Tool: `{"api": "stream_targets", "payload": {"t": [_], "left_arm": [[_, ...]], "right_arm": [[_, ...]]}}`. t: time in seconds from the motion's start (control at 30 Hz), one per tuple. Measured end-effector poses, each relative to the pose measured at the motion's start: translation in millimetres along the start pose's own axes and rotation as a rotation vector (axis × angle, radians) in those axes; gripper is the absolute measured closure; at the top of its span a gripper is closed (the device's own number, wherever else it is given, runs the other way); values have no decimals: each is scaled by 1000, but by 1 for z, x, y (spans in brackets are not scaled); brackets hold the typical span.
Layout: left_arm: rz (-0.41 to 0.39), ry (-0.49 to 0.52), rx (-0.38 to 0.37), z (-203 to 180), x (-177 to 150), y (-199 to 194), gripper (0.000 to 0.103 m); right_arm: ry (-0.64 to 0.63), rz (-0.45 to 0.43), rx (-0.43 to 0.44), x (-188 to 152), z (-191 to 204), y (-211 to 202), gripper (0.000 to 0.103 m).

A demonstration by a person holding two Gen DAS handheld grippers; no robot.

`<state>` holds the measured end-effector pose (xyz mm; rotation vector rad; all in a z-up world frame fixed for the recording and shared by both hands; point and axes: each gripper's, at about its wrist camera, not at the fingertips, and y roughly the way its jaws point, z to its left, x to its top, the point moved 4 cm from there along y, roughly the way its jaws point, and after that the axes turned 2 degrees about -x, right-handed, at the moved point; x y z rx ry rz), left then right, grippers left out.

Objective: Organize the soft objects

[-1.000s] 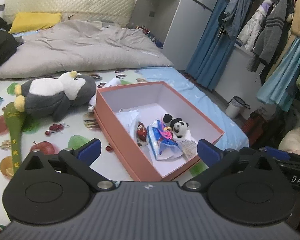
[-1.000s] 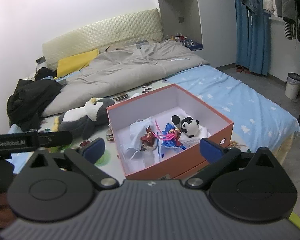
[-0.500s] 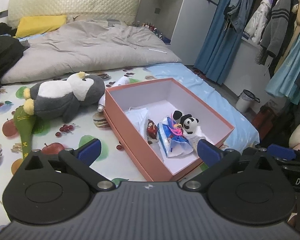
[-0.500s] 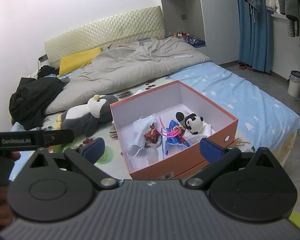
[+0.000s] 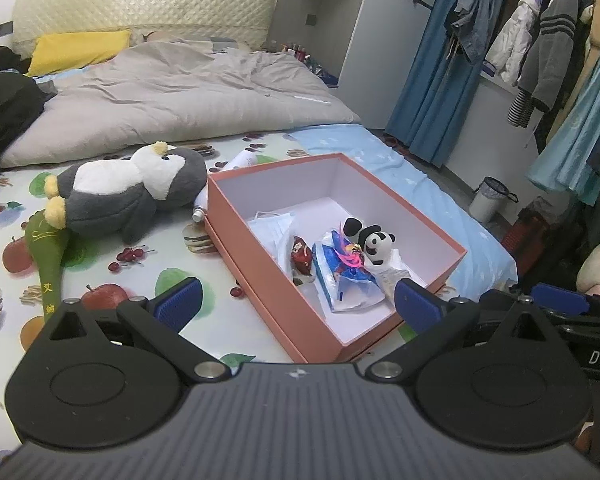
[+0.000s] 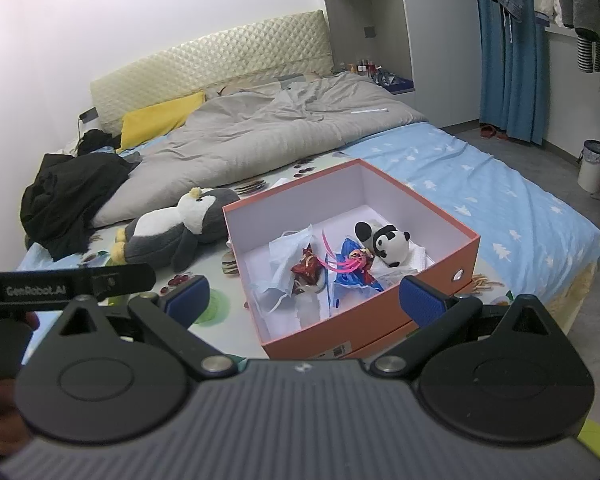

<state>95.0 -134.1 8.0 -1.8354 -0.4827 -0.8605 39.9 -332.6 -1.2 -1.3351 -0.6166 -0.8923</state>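
An open orange box (image 5: 260, 256) (image 6: 464, 252) sits on the bed. Inside lie a small panda plush (image 5: 378, 245) (image 6: 392, 244), a blue packet with pink ribbon (image 5: 346, 276) (image 6: 350, 266), a red wrapped item (image 5: 302, 258) (image 6: 306, 268) and white paper (image 6: 286, 254). A grey-and-white penguin plush (image 5: 128, 194) (image 6: 172, 228) lies on the sheet left of the box, beside a green stick toy (image 5: 44, 248). My left gripper (image 5: 296, 306) hovers open before the box's near corner. My right gripper (image 6: 304, 300) is open too, held back from the box front. Both hold nothing.
A grey duvet (image 5: 172, 96) and yellow pillow (image 5: 76, 50) cover the bed's far half, with black clothes (image 6: 68, 200) at its left. A white bottle (image 5: 224, 176) lies behind the box. Hanging clothes (image 5: 548, 48), a blue curtain (image 6: 508, 48) and a bin (image 6: 594, 164) are on the right.
Both grippers have pulled back and risen a little, so the box and penguin sit slightly farther off in both views. Fingers stay open; nothing was picked up.
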Motion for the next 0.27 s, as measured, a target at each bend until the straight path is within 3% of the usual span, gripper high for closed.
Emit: {"api": "stream_targets", "payload": {"t": [0.27], "left_arm": [[4,-8,-2,1,-3,-1,0]], "right_arm": [[4,0,7,0,2,-1,0]]}}
